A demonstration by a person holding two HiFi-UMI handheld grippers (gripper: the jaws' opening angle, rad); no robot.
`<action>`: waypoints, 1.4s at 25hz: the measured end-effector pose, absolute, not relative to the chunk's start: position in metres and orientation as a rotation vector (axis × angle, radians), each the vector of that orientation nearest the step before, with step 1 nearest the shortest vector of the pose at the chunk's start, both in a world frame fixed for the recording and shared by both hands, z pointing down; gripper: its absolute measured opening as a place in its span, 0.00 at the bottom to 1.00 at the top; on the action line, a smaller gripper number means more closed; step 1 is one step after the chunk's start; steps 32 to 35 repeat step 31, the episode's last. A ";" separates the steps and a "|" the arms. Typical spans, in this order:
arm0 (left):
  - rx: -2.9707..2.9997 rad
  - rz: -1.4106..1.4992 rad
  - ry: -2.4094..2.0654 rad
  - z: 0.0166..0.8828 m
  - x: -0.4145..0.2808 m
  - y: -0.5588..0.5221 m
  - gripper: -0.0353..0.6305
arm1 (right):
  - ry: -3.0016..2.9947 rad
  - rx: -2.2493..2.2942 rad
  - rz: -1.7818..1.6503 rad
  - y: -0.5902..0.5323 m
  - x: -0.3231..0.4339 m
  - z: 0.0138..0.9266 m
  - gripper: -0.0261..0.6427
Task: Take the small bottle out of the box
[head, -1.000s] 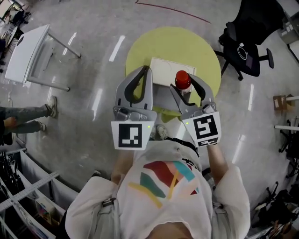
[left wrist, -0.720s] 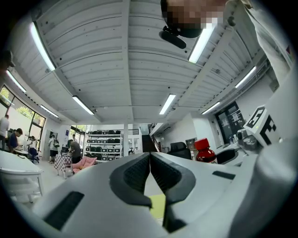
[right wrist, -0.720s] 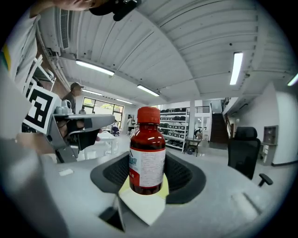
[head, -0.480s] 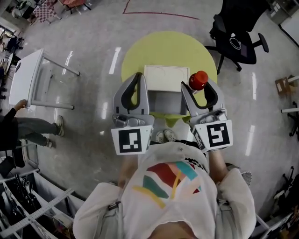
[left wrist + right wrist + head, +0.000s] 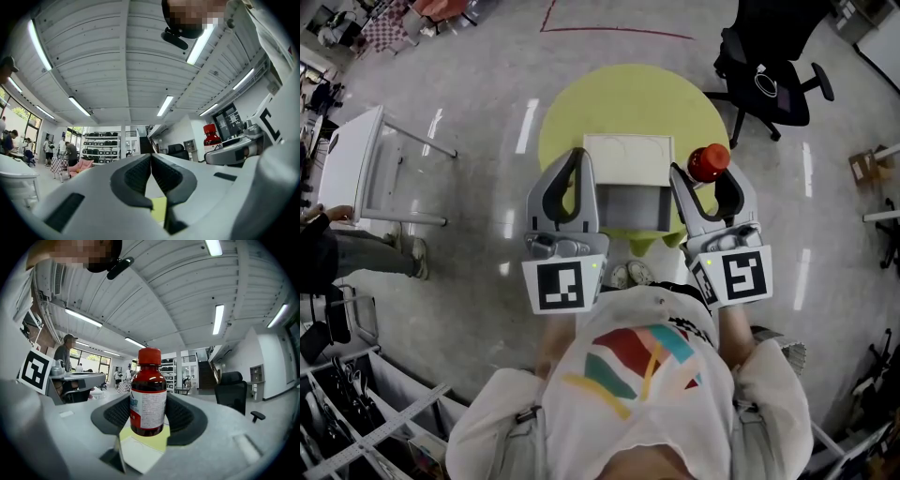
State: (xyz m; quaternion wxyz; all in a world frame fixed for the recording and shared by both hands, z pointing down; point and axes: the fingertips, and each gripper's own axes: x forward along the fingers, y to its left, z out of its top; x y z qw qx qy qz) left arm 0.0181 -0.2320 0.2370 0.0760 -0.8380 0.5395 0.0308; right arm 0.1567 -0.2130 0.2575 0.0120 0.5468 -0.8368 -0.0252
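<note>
Small bottle (image 5: pixel 148 397): upright, clamped in right gripper (image 5: pixel 710 180), lifted clear of box (image 5: pixel 628 208). Box sits between grippers. Left gripper (image 5: pixel 151 164): clenched, empty. Removal apparently done; set-down likely remains.

White printed T-shirt (image 5: pixel 581 412); grey left hand-held gripper (image 5: pixel 579 155), right hand-held gripper (image 5: pixel 705 176)

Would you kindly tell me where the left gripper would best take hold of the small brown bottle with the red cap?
Probably the red cap and neck, approached from above: the small brown bottle stands upright with the right gripper clamped round its labelled body, so only the top is free.
</note>
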 end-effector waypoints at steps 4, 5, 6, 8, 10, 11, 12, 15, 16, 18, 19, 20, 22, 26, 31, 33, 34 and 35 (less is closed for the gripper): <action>-2.507 0.094 1.619 0.236 0.017 -0.232 0.08 | -2.610 1.709 -0.096 -0.212 0.157 0.254 0.36; -2.507 0.094 1.619 0.236 0.017 -0.232 0.08 | -2.610 1.705 -0.099 -0.212 0.157 0.253 0.36; -2.506 0.095 1.619 0.235 0.017 -0.231 0.08 | -2.608 1.700 -0.102 -0.212 0.157 0.253 0.36; -2.505 0.097 1.617 0.235 0.017 -0.231 0.08 | -2.602 1.692 -0.107 -0.212 0.156 0.254 0.36; -2.503 0.099 1.615 0.234 0.018 -0.230 0.08 | -2.600 1.692 -0.114 -0.211 0.156 0.253 0.36; -2.503 0.099 1.615 0.234 0.018 -0.230 0.08 | -2.600 1.693 -0.117 -0.211 0.157 0.253 0.36; -2.503 0.099 1.615 0.234 0.018 -0.230 0.08 | -2.601 1.693 -0.119 -0.210 0.157 0.253 0.36; -2.505 0.097 1.614 0.235 0.019 -0.230 0.08 | -2.604 1.697 -0.125 -0.210 0.157 0.252 0.36; -2.505 0.094 1.615 0.235 0.019 -0.230 0.08 | -2.606 1.699 -0.125 -0.209 0.156 0.251 0.36; -2.499 0.091 1.613 0.234 0.019 -0.229 0.08 | -2.612 1.700 -0.127 -0.210 0.155 0.250 0.36; -2.495 0.092 1.612 0.233 0.019 -0.229 0.08 | -2.612 1.699 -0.132 -0.210 0.156 0.250 0.36; -2.493 0.095 1.610 0.233 0.020 -0.228 0.08 | -2.611 1.698 -0.137 -0.210 0.157 0.249 0.36; -2.492 0.097 1.609 0.231 0.021 -0.228 0.08 | -2.610 1.697 -0.144 -0.210 0.159 0.248 0.36; -2.490 0.101 1.616 0.230 0.020 -0.229 0.08 | -2.611 1.694 -0.153 -0.210 0.158 0.246 0.36; -2.482 0.097 1.625 0.230 0.015 -0.229 0.08 | -2.609 1.685 -0.161 -0.211 0.155 0.245 0.36; -2.482 0.097 1.625 0.230 0.015 -0.229 0.08 | -2.609 1.685 -0.161 -0.211 0.155 0.245 0.36; -2.482 0.097 1.625 0.230 0.015 -0.229 0.08 | -2.609 1.685 -0.161 -0.211 0.155 0.245 0.36; -2.482 0.097 1.625 0.230 0.015 -0.229 0.08 | -2.609 1.685 -0.161 -0.211 0.155 0.245 0.36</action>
